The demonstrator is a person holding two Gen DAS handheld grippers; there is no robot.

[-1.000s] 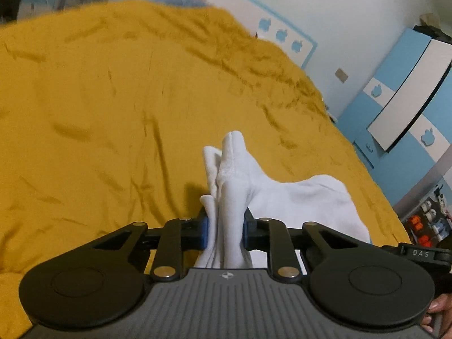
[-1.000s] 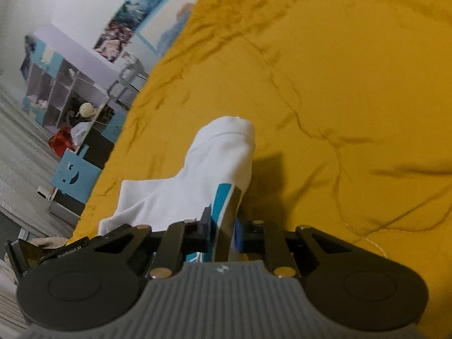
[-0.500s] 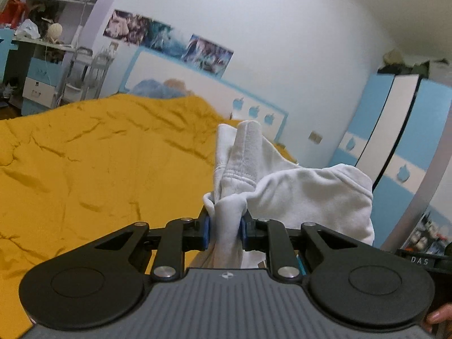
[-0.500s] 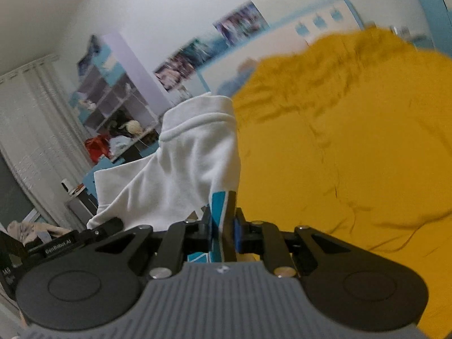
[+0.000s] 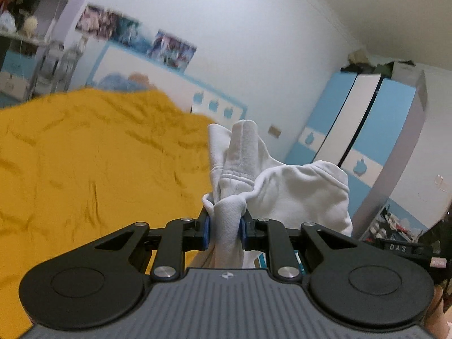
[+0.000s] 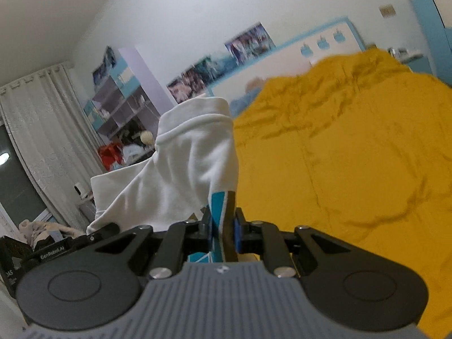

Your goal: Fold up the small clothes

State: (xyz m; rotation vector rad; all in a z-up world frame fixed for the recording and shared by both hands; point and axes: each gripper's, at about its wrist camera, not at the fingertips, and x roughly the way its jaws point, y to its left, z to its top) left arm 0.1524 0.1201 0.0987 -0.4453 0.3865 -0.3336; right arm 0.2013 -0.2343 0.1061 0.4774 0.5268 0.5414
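The white garment (image 5: 299, 192) is pinched by the left gripper (image 5: 224, 233) and right gripper (image 6: 223, 234) above the bed (image 6: 353, 155) (unfolded); every fold is judged outstanding.

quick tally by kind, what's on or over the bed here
white garment, pinched by both grippers: 1
grippers, left gripper and right gripper: 2
yellow bedspread: 1
total: 4

I count one white garment (image 5: 299, 192) pinched in my two grippers, left (image 5: 224, 230) and right (image 6: 223, 233), one yellow bedspread (image 6: 353, 169) below, and three apple shapes (image 5: 213, 103) mid-frame on the headboard.
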